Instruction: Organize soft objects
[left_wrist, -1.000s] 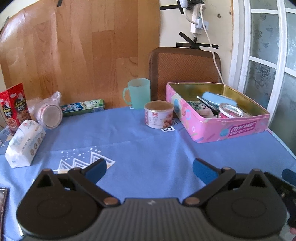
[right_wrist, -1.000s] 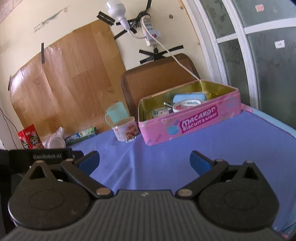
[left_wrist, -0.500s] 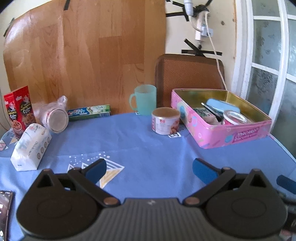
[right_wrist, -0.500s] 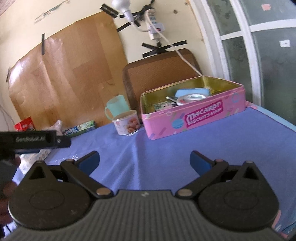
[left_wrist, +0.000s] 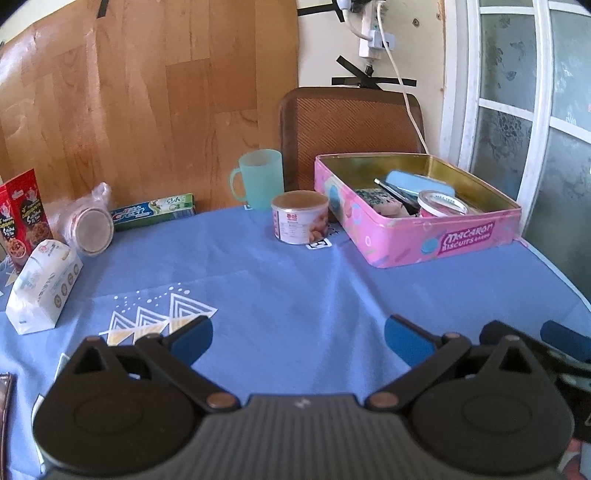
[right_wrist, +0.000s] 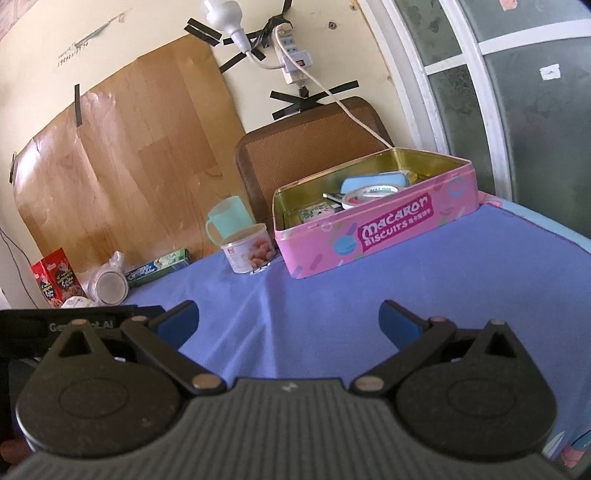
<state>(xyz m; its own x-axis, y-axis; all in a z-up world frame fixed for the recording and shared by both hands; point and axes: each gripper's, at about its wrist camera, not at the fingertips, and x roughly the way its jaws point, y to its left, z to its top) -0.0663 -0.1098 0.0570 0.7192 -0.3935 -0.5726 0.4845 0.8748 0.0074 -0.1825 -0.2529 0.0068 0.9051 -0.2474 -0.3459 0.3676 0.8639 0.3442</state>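
Both your left gripper (left_wrist: 298, 338) and right gripper (right_wrist: 289, 320) gape apart, empty, over the blue tablecloth (left_wrist: 295, 280); the soft white packet (left_wrist: 43, 286) lies at its left edge, the glossy pink tin (left_wrist: 436, 236) by the far right corner.

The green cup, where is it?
In both views the green cup stands at the table's far edge, before the brown chair, just behind the small can, left of the pink tin.
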